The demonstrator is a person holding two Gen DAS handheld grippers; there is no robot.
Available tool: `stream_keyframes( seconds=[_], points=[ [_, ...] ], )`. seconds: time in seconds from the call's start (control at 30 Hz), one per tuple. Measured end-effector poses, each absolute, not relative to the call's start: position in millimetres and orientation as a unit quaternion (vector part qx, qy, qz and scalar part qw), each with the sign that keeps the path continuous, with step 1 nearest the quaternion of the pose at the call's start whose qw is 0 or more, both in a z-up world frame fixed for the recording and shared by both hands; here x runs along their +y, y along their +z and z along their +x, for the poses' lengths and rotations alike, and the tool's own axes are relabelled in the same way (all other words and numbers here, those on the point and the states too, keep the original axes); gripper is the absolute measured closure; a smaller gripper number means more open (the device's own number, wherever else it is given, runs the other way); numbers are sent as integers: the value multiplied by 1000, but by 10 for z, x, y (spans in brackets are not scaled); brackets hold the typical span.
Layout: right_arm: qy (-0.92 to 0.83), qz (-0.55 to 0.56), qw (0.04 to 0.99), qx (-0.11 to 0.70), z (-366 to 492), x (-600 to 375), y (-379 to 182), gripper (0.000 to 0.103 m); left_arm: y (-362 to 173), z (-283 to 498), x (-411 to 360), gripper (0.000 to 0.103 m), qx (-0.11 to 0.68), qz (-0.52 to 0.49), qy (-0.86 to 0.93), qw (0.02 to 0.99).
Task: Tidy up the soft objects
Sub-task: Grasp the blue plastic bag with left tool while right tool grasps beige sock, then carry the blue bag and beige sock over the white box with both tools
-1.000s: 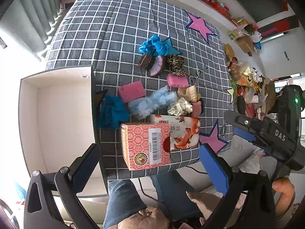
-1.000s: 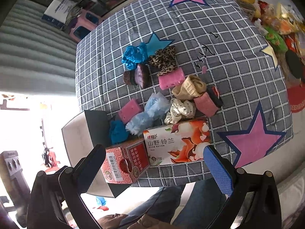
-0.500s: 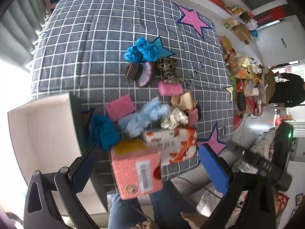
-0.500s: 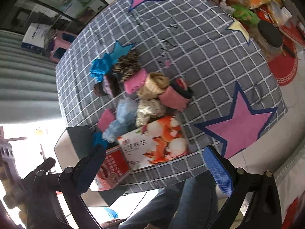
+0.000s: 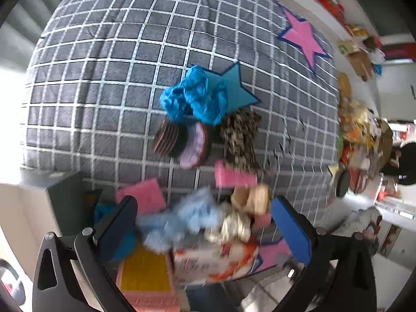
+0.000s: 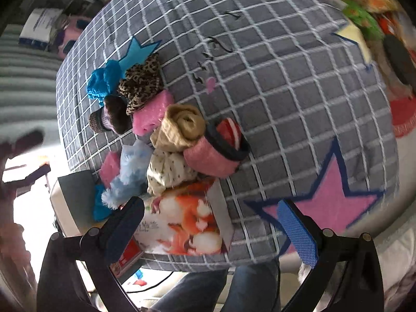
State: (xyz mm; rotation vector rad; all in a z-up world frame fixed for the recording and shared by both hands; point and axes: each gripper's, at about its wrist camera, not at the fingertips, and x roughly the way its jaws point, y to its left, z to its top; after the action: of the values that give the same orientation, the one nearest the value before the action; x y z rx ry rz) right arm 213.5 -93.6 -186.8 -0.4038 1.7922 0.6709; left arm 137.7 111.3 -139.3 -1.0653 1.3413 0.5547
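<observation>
Overhead, both the left gripper [image 5: 205, 223] and right gripper [image 6: 210, 223] gape wide and empty above a grey grid-patterned star tablecloth [image 6: 273, 83]; ribbed grey curtains [image 6: 23, 88] hang beyond it.

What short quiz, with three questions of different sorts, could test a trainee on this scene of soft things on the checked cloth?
1. True or false: the left gripper and the right gripper are both open and hold nothing.
2. Multiple choice: the leopard-print scrunchie lies beside which thing? A) a green cup B) the bright blue scrunchie C) a metal spoon
3. Fill in: the tan rolled sock touches the pink ____ with the dark rim.

Key: 1 true; 2 B; 3 pouch.
</observation>
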Motion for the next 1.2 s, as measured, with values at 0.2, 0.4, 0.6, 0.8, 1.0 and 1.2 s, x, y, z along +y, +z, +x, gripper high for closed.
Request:
stream_keyframes(
  seconds=[0.2, 0.4, 0.6, 0.8, 1.0, 1.2],
  points=[
    [338, -225, 548, 732, 2141, -595, -2124, 0, -1810, 1724, 1372, 0, 592, -447, 276, 611],
    [360, -231, 542, 723, 2137, -308, -2372, 0, -2177, 1886, 1534, 0, 606, -432, 287, 603],
    [376, -274, 533, 707, 2007, -51, -2615, 0, -2457, 1942, 1624, 13, 626, -413, 298, 591],
    [383, -309, 531, 690, 1889, 112, -2705, 37, -2712, 1974, 1729, 47, 643, -403, 303, 576],
    [401, -260, 529, 701, 2043, 76, -2552, 68, -2524, 1888, 1827, 75, 594, -398, 304, 630],
    [418, -198, 551, 695, 2231, 54, -2195, 68, -2134, 1757, 1831, 75, 568, -342, 312, 680]
  ],
)
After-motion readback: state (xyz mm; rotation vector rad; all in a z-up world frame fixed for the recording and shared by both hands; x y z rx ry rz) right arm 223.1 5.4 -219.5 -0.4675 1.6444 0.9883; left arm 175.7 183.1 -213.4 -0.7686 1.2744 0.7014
